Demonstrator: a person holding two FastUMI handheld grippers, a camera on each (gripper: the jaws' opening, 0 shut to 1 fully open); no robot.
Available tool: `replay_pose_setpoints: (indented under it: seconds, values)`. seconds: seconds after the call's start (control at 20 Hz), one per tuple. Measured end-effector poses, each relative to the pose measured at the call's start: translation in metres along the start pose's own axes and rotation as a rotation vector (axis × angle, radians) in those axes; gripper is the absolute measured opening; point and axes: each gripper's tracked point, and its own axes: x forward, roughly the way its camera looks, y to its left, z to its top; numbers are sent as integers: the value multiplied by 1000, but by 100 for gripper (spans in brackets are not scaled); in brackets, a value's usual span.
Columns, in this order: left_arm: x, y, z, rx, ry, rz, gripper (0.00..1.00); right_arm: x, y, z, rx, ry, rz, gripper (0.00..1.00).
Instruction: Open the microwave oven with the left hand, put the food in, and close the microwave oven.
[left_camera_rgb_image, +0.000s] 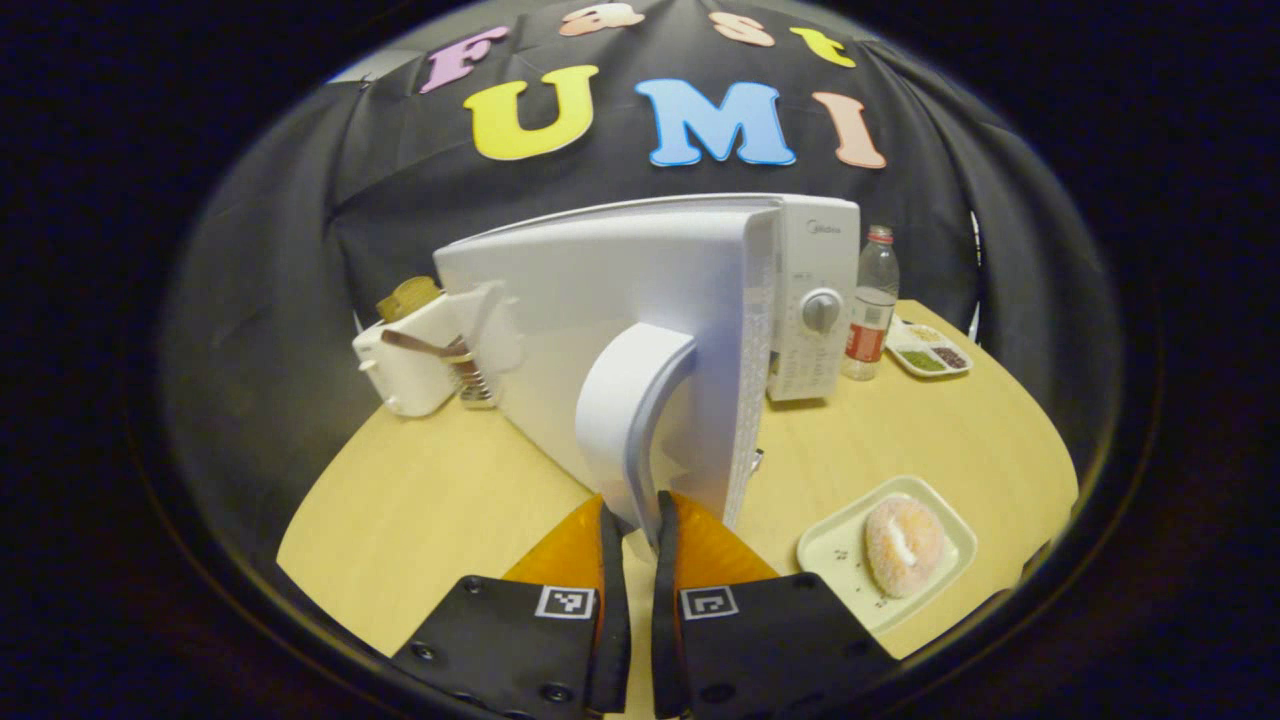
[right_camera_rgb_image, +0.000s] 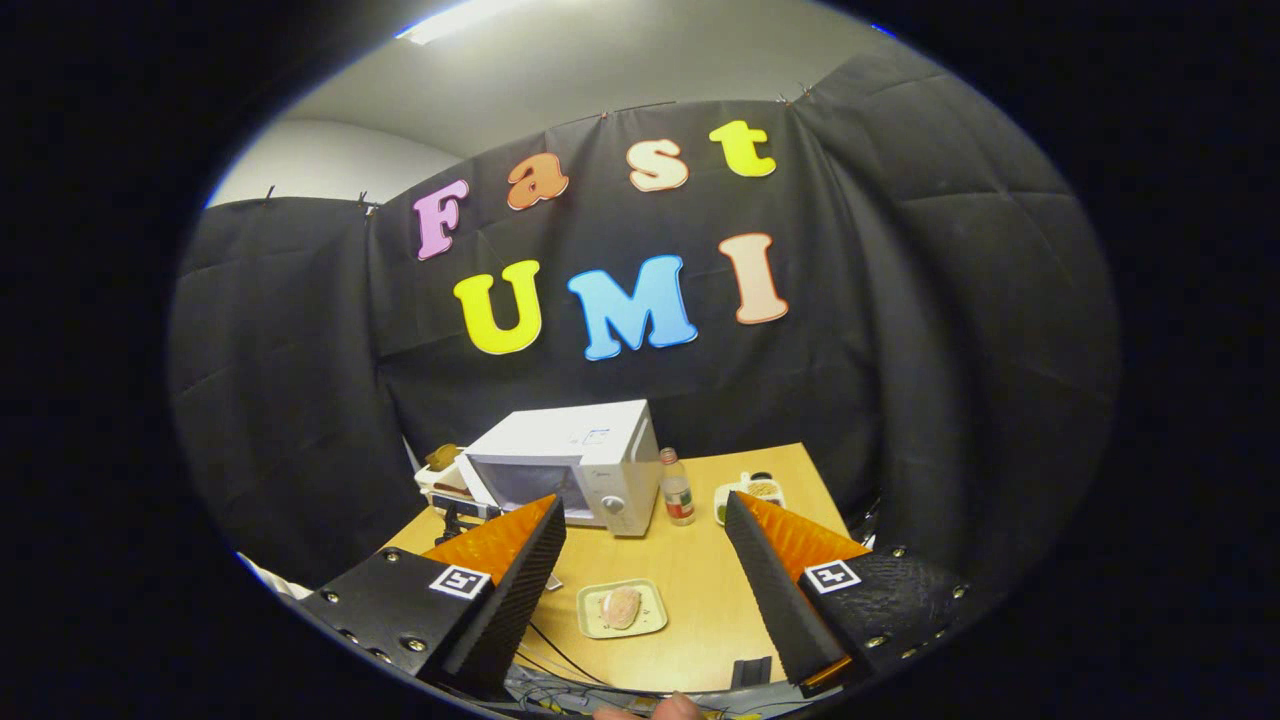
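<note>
Left gripper (left_camera_rgb_image: 640, 515) fingers are pinching the curved door handle (left_camera_rgb_image: 628, 400) of the microwave (left_camera_rgb_image: 640, 320), both pressing on its lower end. Right gripper (right_camera_rgb_image: 645, 540) fingers are spreading wide, holding nothing, hovering above the counter (right_camera_rgb_image: 700, 600) well in front of the microwave. Food (left_camera_rgb_image: 903, 545) is sitting on a small tray (left_camera_rgb_image: 835, 550) on the counter, right of the microwave door. Water bottle (left_camera_rgb_image: 872, 305) is standing just right of the microwave.

A test booth made up like a small kitchen, black cloth walls (right_camera_rgb_image: 900, 330) clipped up all around, one round-edged light wooden table (left_camera_rgb_image: 450, 500), white box-shaped microwave oven (right_camera_rgb_image: 590, 455), white toaster (left_camera_rgb_image: 415, 355)
</note>
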Motion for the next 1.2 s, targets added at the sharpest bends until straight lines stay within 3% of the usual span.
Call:
replay_pose_setpoints:
  seconds: [0.1, 0.15, 0.25, 0.6, 0.75, 0.85, 0.9, 0.95, 1.05, 1.1, 1.15, 1.2]
  values:
    - [-12, 50, -24, -20, 33, 72, 17, 13, 8, -17, 10, 38, 34, 98]
    - [-19, 64, -35, -54, 32, 67, 17, 20, 11, -23, -5, 54, 39, 98]
    - [-21, 81, -45, -117, 35, 28, 17, 37, 17, -36, -45, 86, 36, 98]
    - [-24, 141, -61, -121, -67, -69, 17, 118, 43, -95, -133, 240, -51, 99]
    - [-22, 165, -65, -142, -128, -106, 16, 160, 42, -141, -169, 315, -105, 98]
    - [-17, 173, -77, -200, -73, -143, 17, 183, 41, -185, -183, 419, -122, 99]
    - [-19, 177, -106, -246, 54, -138, 25, 192, 40, -204, -182, 467, -127, 99]
    - [-23, 189, -122, -272, 97, -123, 42, 197, 37, -223, -190, 506, -141, 99]
    - [-37, 214, -132, -278, 60, -58, 76, 206, 32, -255, -226, 584, -177, 99]
    - [-47, 223, -142, -279, 57, -25, 76, 212, 33, -268, -249, 615, -169, 99]
    - [-61, 229, -158, -298, 66, -3, 67, 219, 30, -282, -274, 653, -169, 99]
    - [-75, 233, -175, -326, 84, 12, 74, 224, 28, -293, -281, 686, -170, 98]
